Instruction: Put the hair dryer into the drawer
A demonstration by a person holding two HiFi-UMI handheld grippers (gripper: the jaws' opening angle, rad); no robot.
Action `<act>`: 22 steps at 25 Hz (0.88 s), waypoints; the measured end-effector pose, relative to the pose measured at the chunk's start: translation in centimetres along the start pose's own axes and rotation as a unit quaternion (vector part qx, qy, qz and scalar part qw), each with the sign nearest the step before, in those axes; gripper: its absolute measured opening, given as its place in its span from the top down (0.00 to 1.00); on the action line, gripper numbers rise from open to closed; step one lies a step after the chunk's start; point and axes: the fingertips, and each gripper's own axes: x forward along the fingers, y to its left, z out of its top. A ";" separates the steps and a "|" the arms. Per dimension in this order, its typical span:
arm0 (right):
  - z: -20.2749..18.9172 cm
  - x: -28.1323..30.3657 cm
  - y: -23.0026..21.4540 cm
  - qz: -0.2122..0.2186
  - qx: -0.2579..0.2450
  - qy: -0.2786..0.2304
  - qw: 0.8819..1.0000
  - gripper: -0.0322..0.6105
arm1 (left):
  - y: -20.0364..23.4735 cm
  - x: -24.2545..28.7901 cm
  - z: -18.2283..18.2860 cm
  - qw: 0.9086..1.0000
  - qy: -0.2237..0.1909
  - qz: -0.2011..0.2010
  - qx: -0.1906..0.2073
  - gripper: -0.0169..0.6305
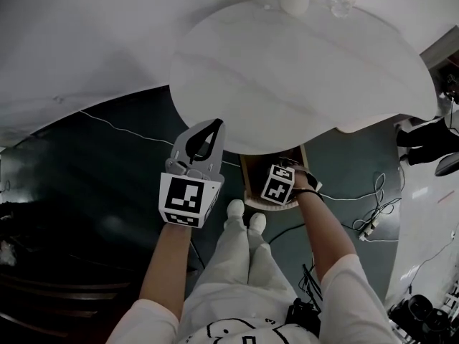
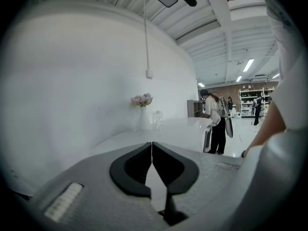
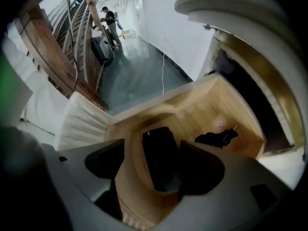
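Note:
The black hair dryer lies in the open wooden drawer, and its black cord is bunched deeper inside. My right gripper hangs over the drawer with its jaws apart on either side of the dryer. The dryer rests near the right finger, while wood shows between it and the left finger. In the head view, the drawer juts out from under the white table, with the right gripper above it. My left gripper is raised beside the table edge, shut and empty.
A white vase of flowers and a glass stand on the far side of the table. Cables and a power strip lie on the dark floor at the right. A person stands far off. Wooden stairs rise beyond the drawer.

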 end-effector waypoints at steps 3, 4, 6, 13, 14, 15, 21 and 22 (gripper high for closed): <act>0.5 -1.5 0.6 -0.002 0.002 -0.004 1.000 0.39 | -0.4 -0.3 1.1 1.000 -0.007 -0.004 -0.003 0.95; 0.4 -1.9 0.8 -0.002 0.001 -0.002 1.000 0.39 | -0.5 -0.4 1.4 1.000 -0.009 -0.005 -0.003 0.95; 0.4 -3.0 1.1 -0.004 -0.004 -0.001 1.000 0.40 | -0.7 -0.5 2.1 1.000 -0.013 -0.008 0.002 0.95; 1.6 -7.5 1.4 -0.029 -0.005 -0.022 0.999 0.62 | -0.8 -1.7 4.5 1.000 -0.026 -0.009 0.005 0.95; 1.7 -8.1 1.5 -0.029 -0.006 -0.023 0.999 0.63 | -0.8 -1.9 5.0 0.999 -0.030 -0.009 0.006 0.95; 1.8 -8.7 1.6 -0.028 -0.006 -0.023 0.999 0.65 | -0.9 -2.1 5.4 0.999 -0.034 -0.009 0.006 0.95; 2.5 -11.7 3.0 -0.004 0.012 -0.032 0.999 0.65 | -0.9 -3.3 7.2 0.999 -0.045 -0.002 0.004 0.95; 2.6 -12.3 3.3 0.002 0.015 -0.032 0.999 0.65 | -0.9 -3.5 7.4 0.999 -0.047 0.000 0.004 0.95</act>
